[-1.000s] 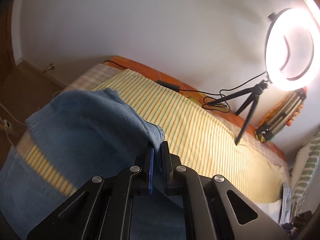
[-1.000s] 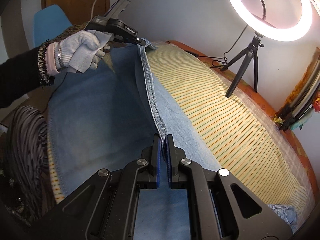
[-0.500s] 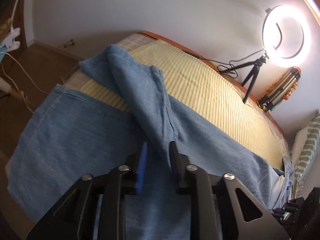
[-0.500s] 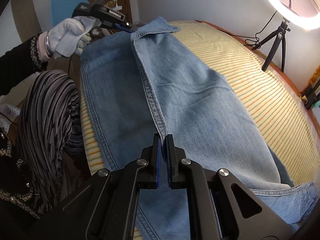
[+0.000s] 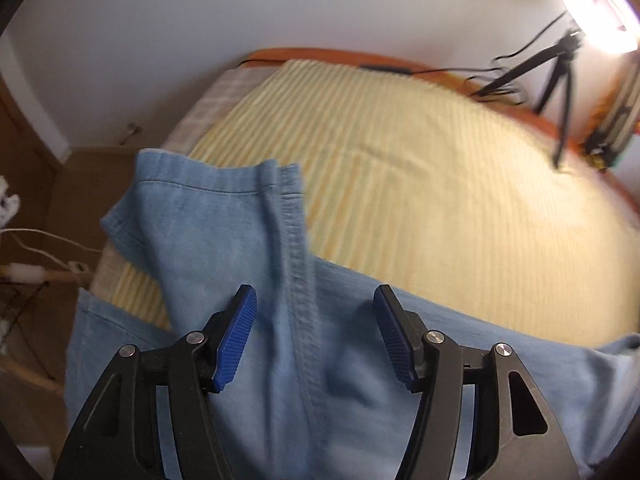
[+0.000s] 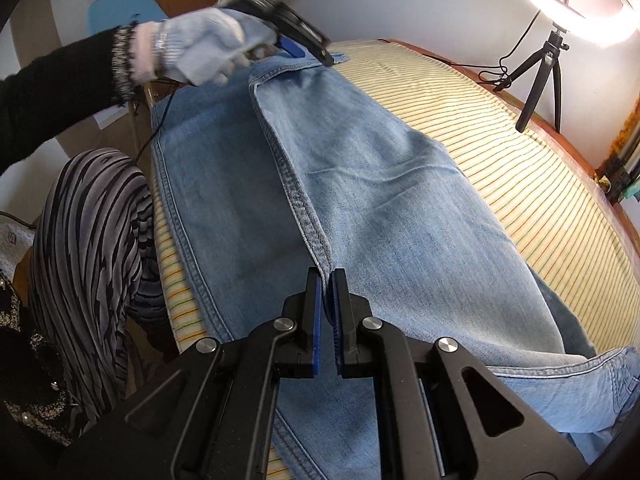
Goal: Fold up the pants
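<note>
Light blue jeans [image 6: 360, 184] lie on the striped yellow bed [image 6: 520, 152], one leg folded over the other. My right gripper [image 6: 327, 280] is shut on the thick side seam [image 6: 304, 216] of the upper leg. My left gripper [image 5: 312, 320] is open just above the upper leg near its hem [image 5: 224, 184], with the seam [image 5: 296, 248] running between the spread fingers. In the right wrist view the left gripper [image 6: 308, 46] sits at the hem end, held by a gloved hand [image 6: 200, 48].
A ring light on a black tripod [image 6: 540, 76] stands at the bed's far edge. A blue chair [image 6: 120, 8] and a wooden door are behind the hand. A person's striped skirt [image 6: 88, 232] is at the bed's near left. Cables lie on the floor [image 5: 36, 240].
My left gripper has opened and let go of the hem end of the leg, which now lies flat on the other leg. My right gripper stays shut on the seam.
</note>
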The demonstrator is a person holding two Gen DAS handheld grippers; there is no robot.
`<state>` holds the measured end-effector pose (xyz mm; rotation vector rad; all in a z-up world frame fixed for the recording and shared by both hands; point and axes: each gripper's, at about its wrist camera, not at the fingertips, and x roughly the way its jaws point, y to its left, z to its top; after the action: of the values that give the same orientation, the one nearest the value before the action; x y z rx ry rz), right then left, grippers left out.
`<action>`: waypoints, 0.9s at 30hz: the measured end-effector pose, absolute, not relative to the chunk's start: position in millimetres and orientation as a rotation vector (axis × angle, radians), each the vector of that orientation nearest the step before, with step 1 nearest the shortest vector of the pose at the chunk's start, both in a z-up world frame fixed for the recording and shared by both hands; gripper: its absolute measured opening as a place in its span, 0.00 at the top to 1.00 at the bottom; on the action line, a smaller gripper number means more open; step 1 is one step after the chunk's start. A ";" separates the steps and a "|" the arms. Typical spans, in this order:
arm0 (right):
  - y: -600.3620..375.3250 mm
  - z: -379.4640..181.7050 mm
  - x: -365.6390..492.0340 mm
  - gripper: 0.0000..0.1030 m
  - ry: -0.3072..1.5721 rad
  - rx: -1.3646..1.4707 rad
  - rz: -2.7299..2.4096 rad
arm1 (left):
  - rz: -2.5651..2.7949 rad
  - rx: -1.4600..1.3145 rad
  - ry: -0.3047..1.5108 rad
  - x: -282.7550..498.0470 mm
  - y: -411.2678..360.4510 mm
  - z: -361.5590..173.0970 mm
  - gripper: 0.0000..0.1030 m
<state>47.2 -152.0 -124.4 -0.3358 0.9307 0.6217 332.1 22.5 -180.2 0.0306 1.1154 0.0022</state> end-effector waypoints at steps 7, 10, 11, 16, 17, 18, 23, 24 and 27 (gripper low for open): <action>-153.0 -127.6 53.1 0.94 0.920 -0.335 0.624 | 0.017 0.041 1.088 346.2 47.7 -193.7 0.93; -153.1 -129.5 57.7 0.94 0.916 -0.332 0.610 | -0.011 -0.028 1.060 344.5 58.8 -185.1 0.96; -153.1 -129.9 57.8 0.94 0.913 -0.330 0.606 | -0.012 -0.047 1.043 345.5 57.6 -180.9 0.96; -153.8 -122.5 58.9 0.94 0.896 -0.323 0.575 | -0.006 -0.199 0.918 312.2 102.4 -147.1 0.96; -153.2 -119.2 57.4 0.94 0.888 -0.327 0.573 | 0.007 -0.243 0.891 302.2 114.7 -142.3 0.96; -152.0 -115.3 56.2 0.94 0.880 -0.330 0.572 | 0.003 -0.297 0.862 288.9 128.6 -137.8 0.96; -149.2 -109.3 53.4 0.94 0.867 -0.346 0.565 | -0.017 -0.446 0.852 240.1 178.8 -152.1 0.96; -148.5 -111.1 54.4 0.94 0.873 -0.346 0.563 | -0.004 -0.468 0.861 234.4 186.8 -158.8 0.96; -145.2 -116.0 55.2 0.94 0.884 -0.361 0.548 | -0.010 -0.567 0.866 226.4 208.4 -176.2 0.75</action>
<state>55.2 -145.2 -116.0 -0.3609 0.8843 0.5483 226.4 208.4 -176.2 -0.5674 0.8660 -0.0104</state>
